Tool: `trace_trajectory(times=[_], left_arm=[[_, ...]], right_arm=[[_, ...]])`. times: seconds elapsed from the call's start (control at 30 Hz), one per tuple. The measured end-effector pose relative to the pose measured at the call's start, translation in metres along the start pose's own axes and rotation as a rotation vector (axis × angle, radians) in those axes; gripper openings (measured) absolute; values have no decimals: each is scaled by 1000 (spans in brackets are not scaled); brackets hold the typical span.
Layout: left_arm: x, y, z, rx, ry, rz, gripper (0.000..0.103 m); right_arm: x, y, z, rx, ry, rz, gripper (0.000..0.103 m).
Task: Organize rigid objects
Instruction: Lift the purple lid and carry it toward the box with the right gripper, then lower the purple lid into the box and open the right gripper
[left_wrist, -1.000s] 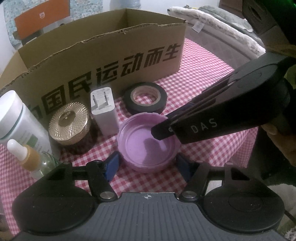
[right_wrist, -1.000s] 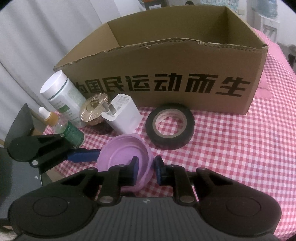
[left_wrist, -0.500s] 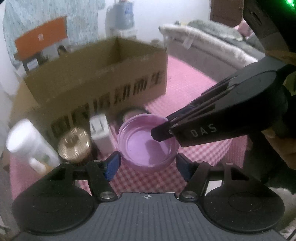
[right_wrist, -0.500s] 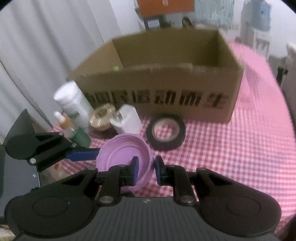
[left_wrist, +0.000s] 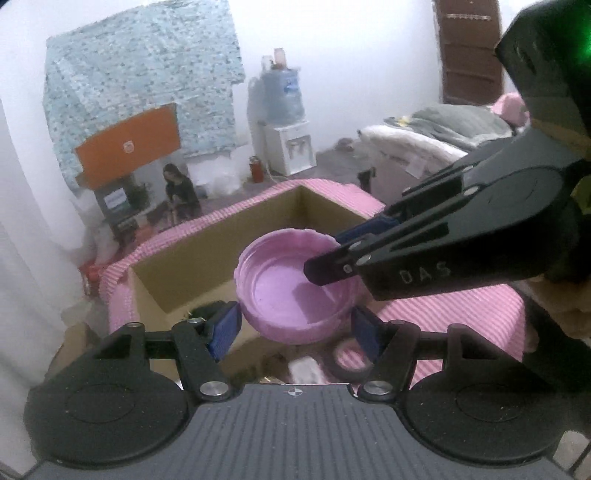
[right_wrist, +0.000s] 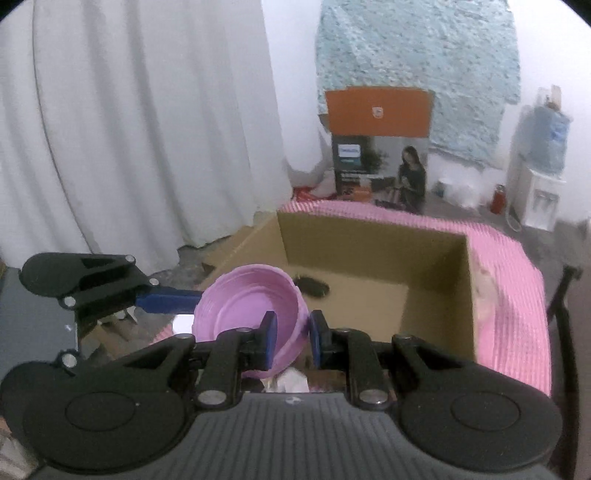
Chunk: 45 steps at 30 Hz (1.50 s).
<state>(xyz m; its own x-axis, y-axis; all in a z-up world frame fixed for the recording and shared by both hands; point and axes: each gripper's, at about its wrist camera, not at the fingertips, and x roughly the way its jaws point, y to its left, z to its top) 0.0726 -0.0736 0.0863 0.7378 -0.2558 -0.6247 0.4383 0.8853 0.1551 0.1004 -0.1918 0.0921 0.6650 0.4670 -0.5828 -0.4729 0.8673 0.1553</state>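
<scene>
Right wrist: dark object (right_wrist: 313, 286) inside cardboard box (right_wrist: 373, 236)

The left tongs (left_wrist: 295, 326) point forward and downward, their blue pads spread wide on either side of a pink lid (left_wrist: 295, 284). The right tongs (right_wrist: 291, 343) reach in from the right, jaws pinched tight on the lid's wall, one pad inside, one outside.

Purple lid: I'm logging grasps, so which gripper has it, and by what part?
Both hold the purple lid: the left gripper spans its outer sides, and the right gripper pinches its rim wall.
</scene>
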Motion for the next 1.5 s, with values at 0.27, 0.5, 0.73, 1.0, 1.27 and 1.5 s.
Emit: trace_trajectory(times=[0.27, 0.5, 0.73, 1.0, 1.27, 1.5], left_arm=[[76, 58, 26, -107, 214, -77, 66], [149, 80, 23, -170, 425, -132, 66], [179, 89, 13, -201, 544, -136, 64], [186, 101, 12, -233, 570, -119, 67], [147, 98, 20, -204, 446, -99, 79], [76, 101, 31, -179, 223, -62, 86]], right_arm=[[91, -39, 51, 118, 187, 95, 21], [178, -82, 46, 255, 418, 155, 20], [224, -87, 27, 276, 570, 168, 20], [246, -83, 25, 280, 633, 171, 22], [207, -90, 29, 325, 495, 197, 24], [119, -89, 40, 327, 244, 184, 56]])
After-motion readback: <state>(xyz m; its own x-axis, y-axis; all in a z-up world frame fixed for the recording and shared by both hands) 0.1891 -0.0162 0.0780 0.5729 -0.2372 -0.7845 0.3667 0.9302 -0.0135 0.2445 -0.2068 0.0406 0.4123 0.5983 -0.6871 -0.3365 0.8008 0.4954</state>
